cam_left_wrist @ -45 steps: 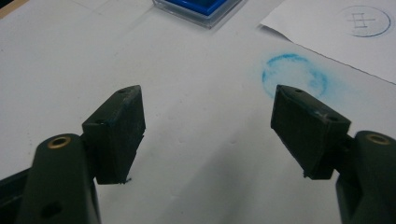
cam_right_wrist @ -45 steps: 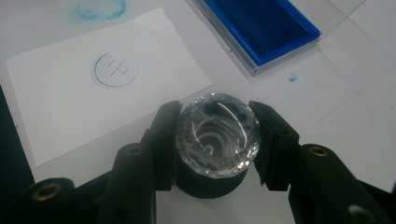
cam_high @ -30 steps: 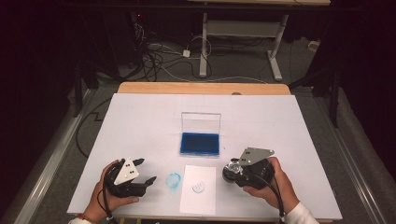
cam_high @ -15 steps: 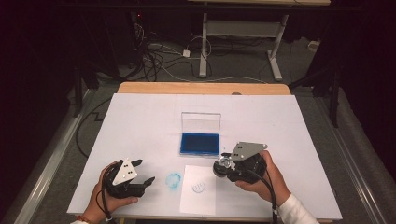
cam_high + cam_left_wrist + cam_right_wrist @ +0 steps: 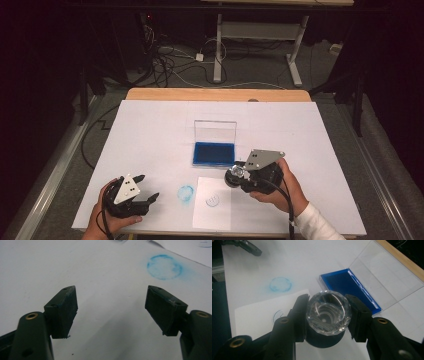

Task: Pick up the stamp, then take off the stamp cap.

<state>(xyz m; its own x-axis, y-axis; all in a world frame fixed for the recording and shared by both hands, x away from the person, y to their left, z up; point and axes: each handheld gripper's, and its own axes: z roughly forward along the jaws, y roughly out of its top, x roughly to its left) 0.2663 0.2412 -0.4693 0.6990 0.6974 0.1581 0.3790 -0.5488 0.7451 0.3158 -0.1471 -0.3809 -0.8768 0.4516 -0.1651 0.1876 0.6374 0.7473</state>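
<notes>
The right gripper [image 5: 327,315] is clamped on the stamp [image 5: 328,312] — clear faceted knob up — between the paper [image 5: 212,202] at the table's [image 5: 150,130] near edge and the open ink pad [image 5: 214,153] mid-table. Probably re-inking comes next: carry it level over the blue pad, press straight down, no twist. The left gripper [image 5: 142,187] rests spread and empty near the front-left corner, beside a blue ring smudge [image 5: 164,266].

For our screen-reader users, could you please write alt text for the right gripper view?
The right gripper clamps a clear faceted stamp above a white paper sheet. Beyond lie an open blue ink pad and a blue ring smudge on the table.
</notes>
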